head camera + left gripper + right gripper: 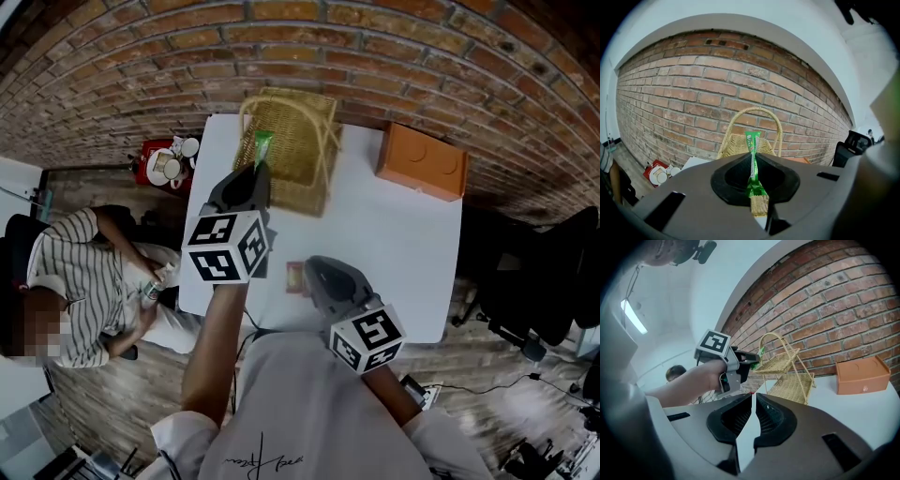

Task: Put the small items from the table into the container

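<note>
Clamping a slim green sachet [753, 145] upright, the left tool [259, 172] holds it at the wicker basket's [298, 141] near side; the right tool [753, 416], jaws together and empty, hovers over the white tabletop [394, 234].

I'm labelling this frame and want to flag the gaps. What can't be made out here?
- small reddish packet on the table: head view, the right gripper covers most of it, and its print is too small to read.
- green sachet: left gripper view, seen edge-on, clamped in the left gripper; its print is too small to read.
- wicker basket contents: head view, the left gripper hides part of it.
</note>
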Motion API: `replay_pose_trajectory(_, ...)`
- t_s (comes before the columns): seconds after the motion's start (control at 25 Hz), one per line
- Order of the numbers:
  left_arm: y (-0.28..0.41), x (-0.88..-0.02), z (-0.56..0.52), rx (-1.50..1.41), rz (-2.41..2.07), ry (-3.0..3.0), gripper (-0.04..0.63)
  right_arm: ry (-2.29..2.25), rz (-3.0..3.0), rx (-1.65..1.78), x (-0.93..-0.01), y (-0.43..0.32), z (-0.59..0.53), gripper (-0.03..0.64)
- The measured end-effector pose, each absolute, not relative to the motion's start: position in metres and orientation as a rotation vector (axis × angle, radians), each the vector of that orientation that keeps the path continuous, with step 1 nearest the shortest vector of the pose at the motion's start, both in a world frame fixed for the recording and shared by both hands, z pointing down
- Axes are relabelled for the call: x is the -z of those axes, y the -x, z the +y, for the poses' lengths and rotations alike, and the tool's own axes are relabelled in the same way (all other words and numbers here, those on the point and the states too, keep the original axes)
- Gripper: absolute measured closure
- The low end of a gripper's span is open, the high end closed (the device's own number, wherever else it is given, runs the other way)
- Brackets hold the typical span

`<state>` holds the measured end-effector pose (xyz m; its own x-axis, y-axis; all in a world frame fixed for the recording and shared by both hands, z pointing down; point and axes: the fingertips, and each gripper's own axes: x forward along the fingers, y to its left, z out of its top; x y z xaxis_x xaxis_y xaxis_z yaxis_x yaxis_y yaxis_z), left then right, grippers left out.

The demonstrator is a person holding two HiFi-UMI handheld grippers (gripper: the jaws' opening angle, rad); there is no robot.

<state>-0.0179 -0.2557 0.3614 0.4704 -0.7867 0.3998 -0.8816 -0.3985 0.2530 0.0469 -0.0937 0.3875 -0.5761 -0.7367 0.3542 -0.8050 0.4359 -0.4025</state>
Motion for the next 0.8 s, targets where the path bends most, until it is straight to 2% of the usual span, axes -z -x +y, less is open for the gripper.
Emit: replay_pose_trajectory(0.8,0.006,-0.39,-0.285,-0.457,-1.423,-2.296,0.565,-1.411,-2.514,-0.874,-0.399,-0.058,-0.098,0.594)
